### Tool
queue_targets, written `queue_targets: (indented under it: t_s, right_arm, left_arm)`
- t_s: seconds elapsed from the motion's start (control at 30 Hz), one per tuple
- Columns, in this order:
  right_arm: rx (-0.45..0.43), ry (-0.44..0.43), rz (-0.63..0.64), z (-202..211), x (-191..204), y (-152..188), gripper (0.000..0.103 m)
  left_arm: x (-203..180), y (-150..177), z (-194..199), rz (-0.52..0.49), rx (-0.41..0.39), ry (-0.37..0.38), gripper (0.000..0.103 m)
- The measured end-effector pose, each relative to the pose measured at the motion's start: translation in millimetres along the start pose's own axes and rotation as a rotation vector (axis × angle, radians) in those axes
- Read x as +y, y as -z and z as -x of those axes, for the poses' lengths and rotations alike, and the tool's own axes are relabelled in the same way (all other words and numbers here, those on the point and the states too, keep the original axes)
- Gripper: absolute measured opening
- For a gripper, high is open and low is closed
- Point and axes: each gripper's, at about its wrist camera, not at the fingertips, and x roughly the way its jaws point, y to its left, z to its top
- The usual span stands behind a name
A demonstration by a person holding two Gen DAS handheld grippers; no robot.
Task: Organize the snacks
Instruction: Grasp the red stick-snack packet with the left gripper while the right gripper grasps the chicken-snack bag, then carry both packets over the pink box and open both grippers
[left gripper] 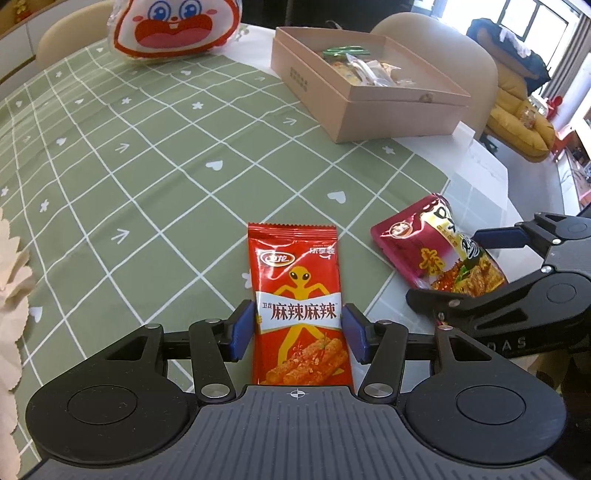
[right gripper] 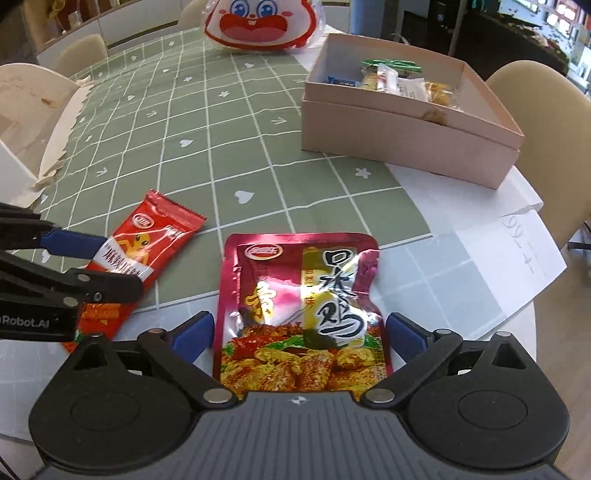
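The left gripper (left gripper: 298, 328) sits low over the table with its blue pads (left gripper: 243, 330) against both long edges of a red snack packet (left gripper: 298, 306), so it is closed on that packet, which lies lengthwise between the fingers with its crimped top pointing away. The right gripper (right gripper: 300, 338) brackets a crimson pouch (right gripper: 301, 314) printed with a picture of fried chicken; its blue pads (right gripper: 195, 336) stand at or just beside the pouch's sides, with a sliver of gap on the right one, and I cannot tell whether they actually pinch it. In the left wrist view the crimson pouch (left gripper: 439, 251) lies just to the right of the red packet, with the right gripper (left gripper: 476, 266) reaching over it; in the right wrist view the red packet (right gripper: 136, 258) lies to the left, tilted, partly under the left gripper's (right gripper: 96, 266) fingers. Both snacks rest near the table's front edge, where the green checked tablecloth (left gripper: 147, 155) meets a pale plastic sheet (right gripper: 424, 266). A slip of white paper (right gripper: 517, 254) lies to the right. Farther back on the right stands an open pink box (right gripper: 406, 133) holding several small wrapped snacks (right gripper: 399, 79). At the far end sits a white and red cartoon-face bag (left gripper: 173, 29). Beige chairs (right gripper: 546, 110) ring the table.
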Motion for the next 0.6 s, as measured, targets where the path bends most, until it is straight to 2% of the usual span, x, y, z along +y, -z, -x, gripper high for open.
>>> queue_targets:
  t_s: [0.1, 0.3, 0.43, 0.6]
  right_arm:
    - [-0.012, 0.001, -0.010, 2, -3, 2, 0.097]
    - [-0.024, 0.000, -0.003, 9, 1, 5, 0.084]
    - [-0.028, -0.003, -0.001, 20, -3, 2, 0.068]
    - [-0.024, -0.036, -0.041, 42, -20, 0, 0.063]
  left_arm:
    - [3, 5, 2, -0.003, -0.016, 0.021, 0.058]
    - [3, 16, 7, -0.034, -0.037, 0.053, 0.057]
    - [0, 19, 10, -0.042, -0.032, 0.052, 0.048]
    - [-10, 25, 19, -0.059, -0.034, 0.084, 0.043]
